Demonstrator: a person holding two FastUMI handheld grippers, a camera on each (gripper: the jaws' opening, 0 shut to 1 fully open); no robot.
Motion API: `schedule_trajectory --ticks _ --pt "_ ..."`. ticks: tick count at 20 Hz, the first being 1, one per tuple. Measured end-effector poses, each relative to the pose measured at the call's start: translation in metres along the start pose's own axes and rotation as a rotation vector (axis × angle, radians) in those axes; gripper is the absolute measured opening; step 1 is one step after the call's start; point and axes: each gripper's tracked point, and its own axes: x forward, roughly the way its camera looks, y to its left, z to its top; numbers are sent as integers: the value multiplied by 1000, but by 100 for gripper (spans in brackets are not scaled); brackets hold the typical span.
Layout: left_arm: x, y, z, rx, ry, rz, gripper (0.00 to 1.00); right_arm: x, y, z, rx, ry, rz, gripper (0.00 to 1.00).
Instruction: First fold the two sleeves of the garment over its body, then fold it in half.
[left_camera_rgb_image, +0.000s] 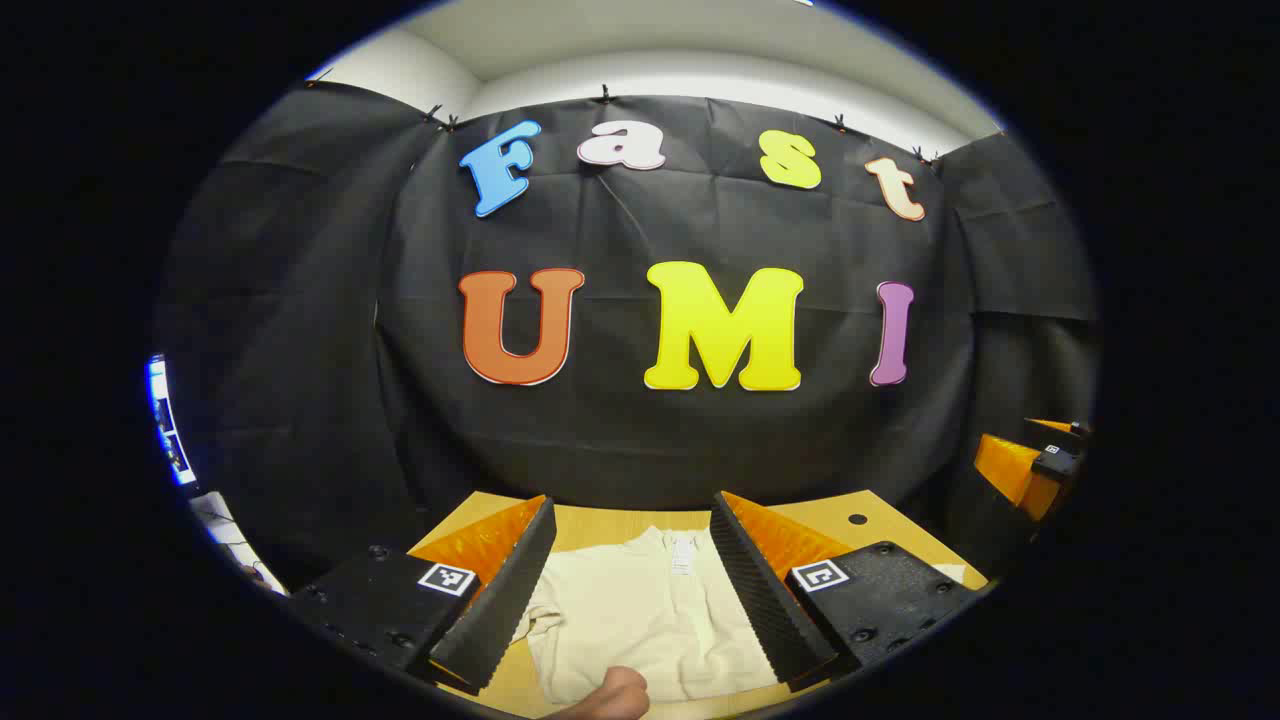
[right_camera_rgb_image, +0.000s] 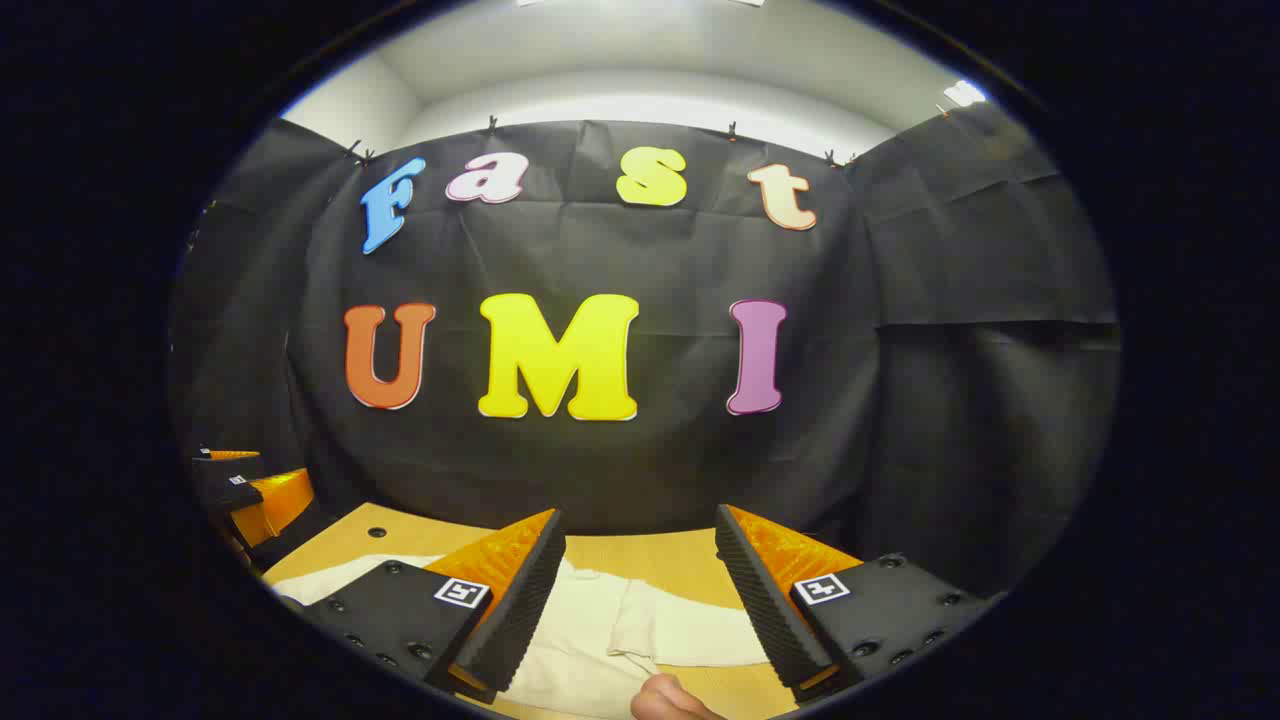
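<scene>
Count from my station: one garment (left_camera_rgb_image: 640, 620), two claws, one tabletop (left_camera_rgb_image: 600, 525).

Left gripper view: my left claw (left_camera_rgb_image: 635, 590) hangs above the garment with its two fingers spread wide apart, nothing between them, released. The garment is a cream-white piece lying flat on the wooden tabletop, its neck opening with a small label pointing away from the claw, toward the black cloth wall (left_camera_rgb_image: 700, 430). Fabric bunches slightly at the garment's left edge, just beside the left finger (left_camera_rgb_image: 500, 590). A bit of a hand (left_camera_rgb_image: 610, 695) shows at the near edge of the garment. One small dark hole (left_camera_rgb_image: 857, 519) sits in the tabletop beyond the garment, to its right. The other claw (left_camera_rgb_image: 1035, 460) shows far off to the garment's right, raised above the tabletop; from here I cannot tell how its fingers stand.

Right gripper view: my right claw (right_camera_rgb_image: 635, 600) is also released, fingers wide, hovering over the garment (right_camera_rgb_image: 620, 630), which lies under and between the fingers with a fold line running across it. A fingertip of a hand (right_camera_rgb_image: 665, 695) shows at the garment's near side. The left claw (right_camera_rgb_image: 250, 495) appears off the garment's left end. No containers in sight.
</scene>
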Motion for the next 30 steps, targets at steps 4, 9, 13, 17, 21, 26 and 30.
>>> schedule_trajectory --ticks 4,9,13,17,21,26,30 --pt "-1 0 -4 7 0 19 98 -2 0 8 -13 -29 10 94" --pt "2 -3 3 22 -24 30 98 5 2 5 -29 -23 52 94" --pt "6 -11 -1 23 -13 23 98 8 -2 5 -33 -32 61 93" --pt "11 -17 -2 31 -7 14 99 11 -6 6 -27 -38 58 94" --pt "15 -22 0 45 -9 9 98 21 -18 5 -19 -30 35 93" --pt "18 -34 0 53 -9 14 99 42 -64 -9 -5 11 -46 94" --pt "13 -50 -3 48 2 21 99 63 -119 -30 -6 48 -122 93"
